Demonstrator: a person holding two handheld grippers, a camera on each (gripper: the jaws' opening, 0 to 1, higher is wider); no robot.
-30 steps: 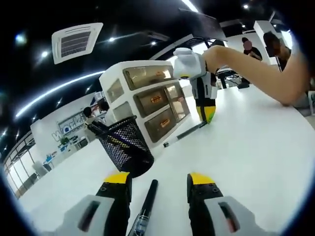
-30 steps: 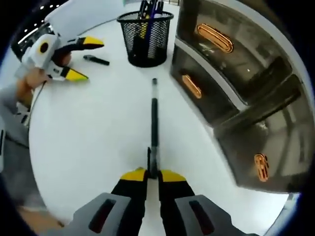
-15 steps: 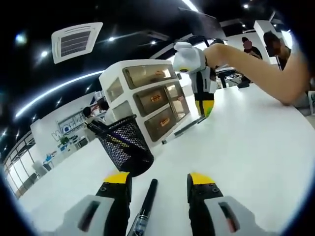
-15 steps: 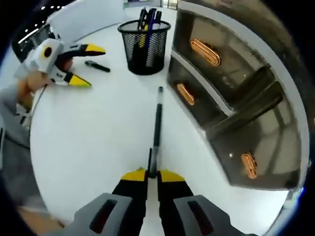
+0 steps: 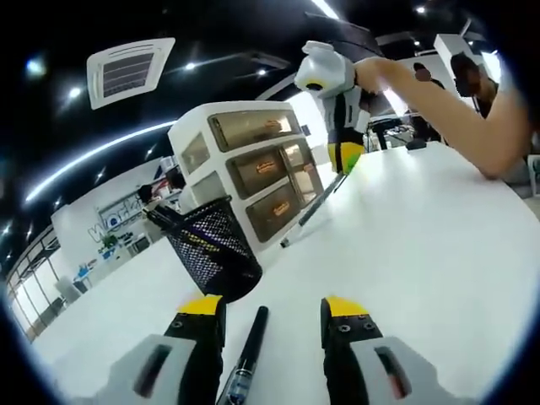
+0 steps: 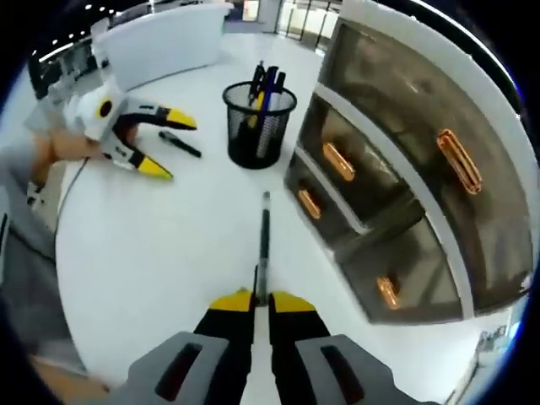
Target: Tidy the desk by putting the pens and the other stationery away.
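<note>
My left gripper [image 5: 273, 305] rests low on the white desk [image 5: 422, 253], open, with a black pen [image 5: 249, 354] lying loose between its jaws. A black mesh pen cup [image 5: 215, 253] holding several pens stands just ahead. My right gripper [image 6: 261, 297] is shut on the end of a slim black-and-grey pen [image 6: 264, 240], which hangs above the desk and points toward the cup [image 6: 258, 126]. In the left gripper view the right gripper [image 5: 344, 156], held by a hand, carries that pen [image 5: 310, 209] tilted beside the drawers. The left gripper [image 6: 169, 145] and its pen [image 6: 190, 149] lie left of the cup.
A white drawer unit [image 5: 245, 164] with three tinted drawers and orange handles [image 6: 337, 160] stands right behind the cup. A person's forearm [image 5: 456, 118] reaches across the upper right. Bare desk surface [image 6: 152, 253] spreads left of the held pen.
The right gripper has risen off the desk with the slim pen, whose tip now hangs clear of the surface. The left gripper and the pen between its jaws have stayed put.
</note>
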